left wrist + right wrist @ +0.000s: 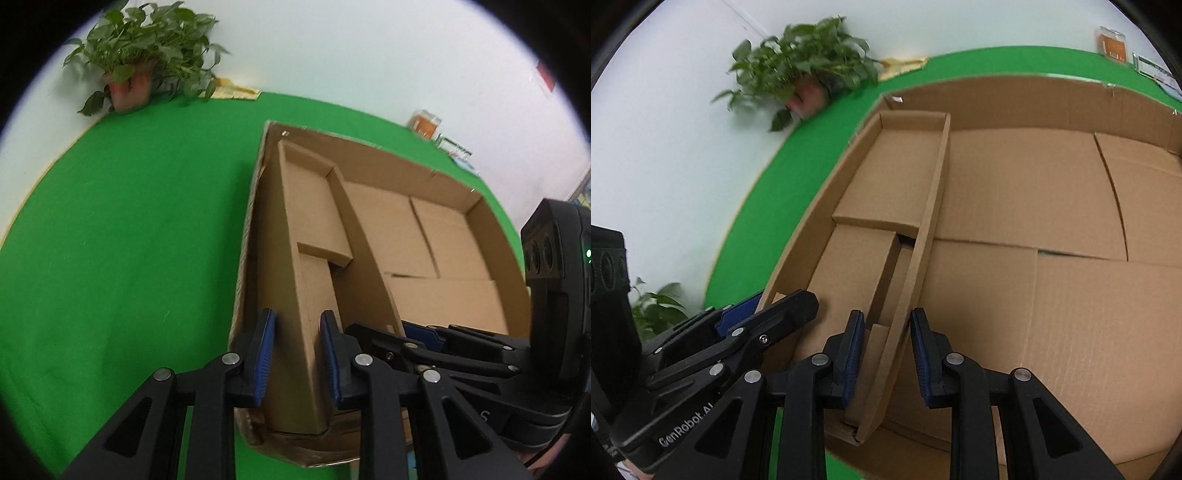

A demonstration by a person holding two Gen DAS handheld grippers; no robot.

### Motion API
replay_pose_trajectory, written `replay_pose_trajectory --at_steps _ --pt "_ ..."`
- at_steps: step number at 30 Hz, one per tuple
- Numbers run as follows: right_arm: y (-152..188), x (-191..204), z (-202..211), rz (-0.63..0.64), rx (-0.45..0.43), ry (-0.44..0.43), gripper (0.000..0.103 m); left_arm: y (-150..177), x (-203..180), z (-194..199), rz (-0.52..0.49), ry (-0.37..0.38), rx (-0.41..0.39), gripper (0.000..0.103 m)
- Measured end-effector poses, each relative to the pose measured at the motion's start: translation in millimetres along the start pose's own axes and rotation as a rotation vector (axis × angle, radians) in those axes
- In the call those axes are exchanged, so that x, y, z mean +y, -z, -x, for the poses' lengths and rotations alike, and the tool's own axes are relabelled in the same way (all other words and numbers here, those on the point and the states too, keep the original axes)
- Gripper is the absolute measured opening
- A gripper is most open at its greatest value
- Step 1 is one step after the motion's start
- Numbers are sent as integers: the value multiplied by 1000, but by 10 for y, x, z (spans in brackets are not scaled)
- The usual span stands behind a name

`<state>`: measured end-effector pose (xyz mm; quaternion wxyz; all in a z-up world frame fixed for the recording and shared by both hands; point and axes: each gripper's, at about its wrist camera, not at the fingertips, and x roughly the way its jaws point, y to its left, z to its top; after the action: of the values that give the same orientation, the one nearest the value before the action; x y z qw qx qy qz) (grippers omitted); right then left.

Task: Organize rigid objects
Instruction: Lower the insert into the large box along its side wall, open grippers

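A large open cardboard box [388,166] [1034,103] lies on the green table. Along its left side sits a long narrow cardboard tray [314,206] [886,173] with loose flaps on its floor. My left gripper [297,317] is shut on the tray's left wall at the near end, its left pad between the tray and the big box's wall. My right gripper [886,321] is shut on the tray's right wall at the near end. Each gripper's fingers [421,334] [738,314] show in the other's view, close beside each other.
Green cloth [129,240] covers the table left of the box. A potted plant [129,85] stands at the far left corner by the white wall, with a yellow item [236,92] beside it. An orange container [424,123] stands at the far right. Another plant [657,306] is low on the left.
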<state>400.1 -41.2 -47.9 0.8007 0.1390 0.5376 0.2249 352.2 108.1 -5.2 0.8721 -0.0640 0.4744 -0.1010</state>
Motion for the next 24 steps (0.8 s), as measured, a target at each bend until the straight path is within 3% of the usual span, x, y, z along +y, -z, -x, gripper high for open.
replay_pose_trajectory --at_steps 7,11,12,14,16,19,22,23,24 --pt "-19 92 -251 32 61 -63 27 168 146 62 39 -60 13 20" --pt "-45 68 -267 13 86 -134 37 283 47 157 5 -111 6 18" --pt "-16 75 -208 21 89 -138 48 308 62 203 10 -117 1 18" --pt "2 92 85 66 25 -106 64 291 106 267 9 -112 -29 18" --pt "153 -5 530 111 -51 -58 68 293 130 324 5 -95 -49 21" --pt "392 -288 1199 126 -183 124 80 324 123 381 2 -109 -60 28" --pt "704 -621 1646 89 -270 266 83 442 -12 609 -23 -97 -142 30" --pt "879 -716 1792 55 -304 289 85 506 -83 727 -32 -75 -180 34" --pt "1013 -794 1904 43 -323 282 89 585 -163 872 -41 -49 -223 54"
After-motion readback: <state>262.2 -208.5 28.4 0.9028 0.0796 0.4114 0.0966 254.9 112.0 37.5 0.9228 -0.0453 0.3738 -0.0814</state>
